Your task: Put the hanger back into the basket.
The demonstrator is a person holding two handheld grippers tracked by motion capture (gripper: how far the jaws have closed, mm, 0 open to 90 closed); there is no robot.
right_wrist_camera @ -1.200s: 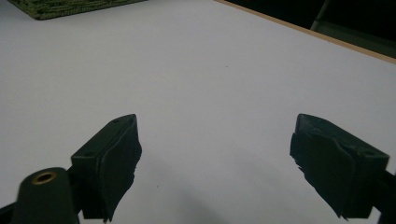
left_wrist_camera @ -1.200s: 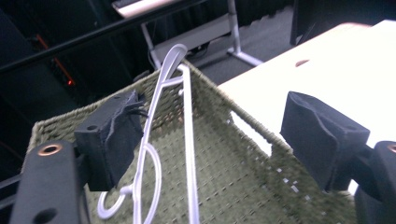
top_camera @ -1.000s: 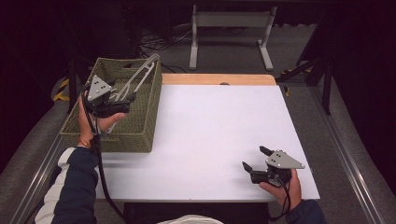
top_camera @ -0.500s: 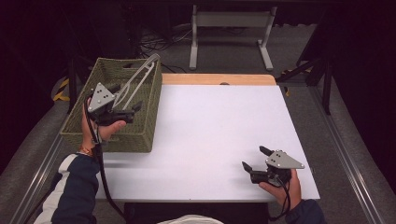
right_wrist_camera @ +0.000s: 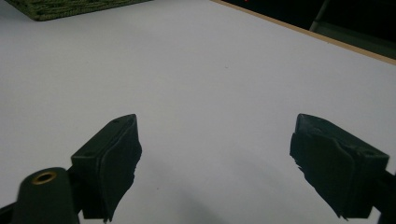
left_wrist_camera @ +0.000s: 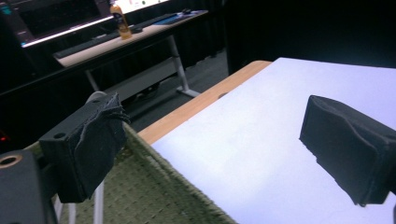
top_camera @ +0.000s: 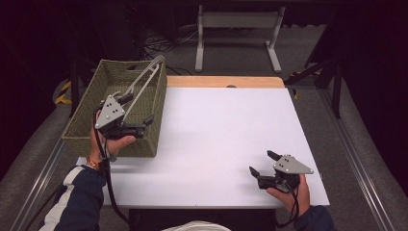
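White laminate covers the table (top_camera: 231,139), with a strip of bare wood along its far edge. At its left stands an olive woven basket (top_camera: 91,120), and a pair of metal tongs (top_camera: 144,79) leans inside it, handles propped against the far right corner of the rim. The left gripper (top_camera: 137,113) hangs above the near right part of the basket; its jaws have just been opening and now stand wide apart with nothing between them, one pad over the weave, the other over the white top, as the left gripper view shows. The tongs lie beyond that gripper, apart from it. The right gripper (top_camera: 262,163) sits low near the front right of the table, jaws spread wide and empty.

The work in hand looks like leaving the tongs in the basket and drawing the left gripper clear. To do that well, lift straight off before swinging sideways, so neither pad catches the basket's rim or nudges the tongs' handles, which rest loosely and could slide down.
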